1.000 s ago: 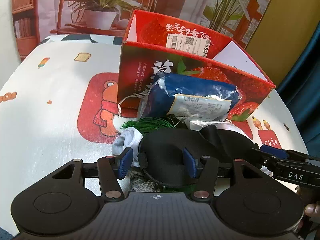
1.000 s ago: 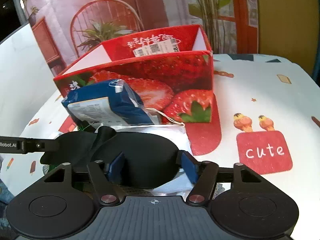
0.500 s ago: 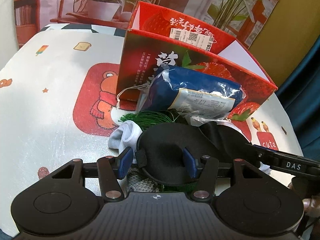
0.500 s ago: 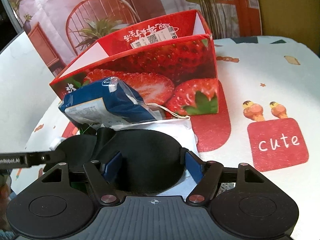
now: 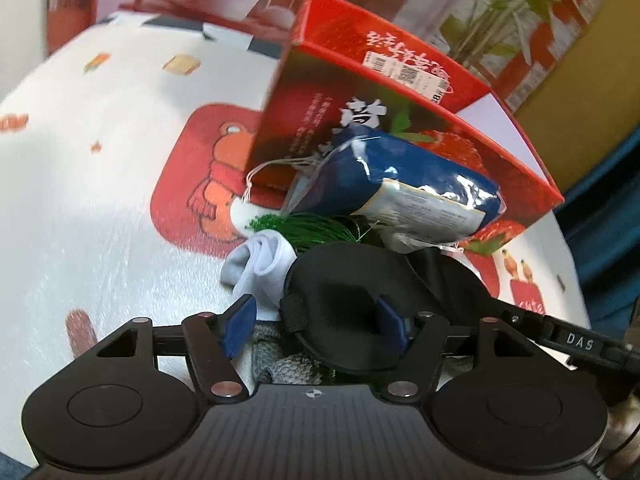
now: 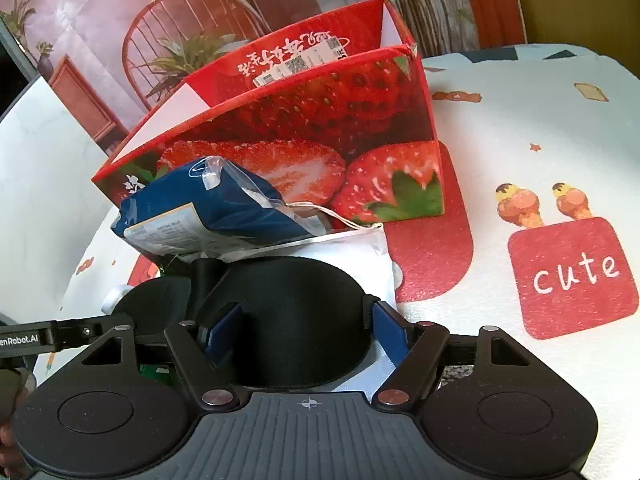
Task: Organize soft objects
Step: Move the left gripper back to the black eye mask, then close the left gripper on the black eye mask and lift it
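A black padded eye mask (image 5: 348, 304) lies on a pile of soft things in front of a red strawberry box (image 5: 400, 120). My left gripper (image 5: 316, 320) is open, its blue pads on either side of the mask's left cup. My right gripper (image 6: 304, 328) is open around the mask's right cup (image 6: 296, 320). A blue plastic-wrapped pack (image 5: 404, 192) leans on the box; it also shows in the right wrist view (image 6: 216, 208). White socks (image 5: 260, 264), a green tassel (image 5: 316, 228), a white pouch (image 6: 360, 256) and grey knit (image 5: 288, 368) lie under the mask.
The box (image 6: 304, 136) stands open-topped on a white tablecloth with cartoon prints, a red "cute" patch (image 6: 572, 276) to the right. A chair and plants stand behind the table. The right gripper's arm (image 5: 576, 344) shows in the left wrist view.
Both cameras have moved closer and tilted, so the box and pile look larger. The mask stays between both pairs of open fingers.
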### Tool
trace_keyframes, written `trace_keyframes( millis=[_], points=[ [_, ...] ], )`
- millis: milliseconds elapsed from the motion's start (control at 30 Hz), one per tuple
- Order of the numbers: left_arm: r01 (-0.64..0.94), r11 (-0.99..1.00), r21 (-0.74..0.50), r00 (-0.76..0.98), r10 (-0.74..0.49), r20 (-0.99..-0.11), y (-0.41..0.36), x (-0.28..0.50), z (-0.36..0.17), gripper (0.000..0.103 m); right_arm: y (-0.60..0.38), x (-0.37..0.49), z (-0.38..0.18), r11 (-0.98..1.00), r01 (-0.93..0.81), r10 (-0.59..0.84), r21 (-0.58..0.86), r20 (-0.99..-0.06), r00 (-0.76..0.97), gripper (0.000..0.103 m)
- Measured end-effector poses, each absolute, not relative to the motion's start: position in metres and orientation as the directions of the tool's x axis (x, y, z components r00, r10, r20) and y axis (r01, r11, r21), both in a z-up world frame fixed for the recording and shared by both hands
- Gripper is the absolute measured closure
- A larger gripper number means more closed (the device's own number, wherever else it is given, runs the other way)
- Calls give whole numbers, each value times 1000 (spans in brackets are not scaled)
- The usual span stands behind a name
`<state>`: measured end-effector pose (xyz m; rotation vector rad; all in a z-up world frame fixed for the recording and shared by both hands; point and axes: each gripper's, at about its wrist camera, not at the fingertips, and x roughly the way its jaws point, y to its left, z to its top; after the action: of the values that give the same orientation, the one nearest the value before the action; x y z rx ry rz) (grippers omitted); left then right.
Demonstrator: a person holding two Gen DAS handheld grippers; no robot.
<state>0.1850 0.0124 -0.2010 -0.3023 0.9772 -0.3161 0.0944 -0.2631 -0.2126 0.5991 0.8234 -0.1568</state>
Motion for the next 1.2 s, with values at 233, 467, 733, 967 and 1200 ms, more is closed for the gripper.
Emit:
trace_keyframes(
  millis=[233,467,733,967,1200],
  points=[
    [180,912,-368,540,-405,-738,4,181,-193,46,-260,98,-207,827,345,109,444,-728,677,38],
    [213,922,-323,560,-386,-733,1,174,-177,50,-247,101,-187,858,255,146,445,-689,710,50],
    [238,934,-266,617,-357,-702,1,167,-160,63,-243,95,-164,883,202,139,423,-649,748,55],
    [248,935,-252,640,-354,-682,-2,164,-156,79,-245,89,-152,881,185,142,435,-617,774,66],
    [242,938,-249,671,-347,-655,1,161,-151,82,-244,86,-144,880,175,142,442,-595,791,69]
  ],
)
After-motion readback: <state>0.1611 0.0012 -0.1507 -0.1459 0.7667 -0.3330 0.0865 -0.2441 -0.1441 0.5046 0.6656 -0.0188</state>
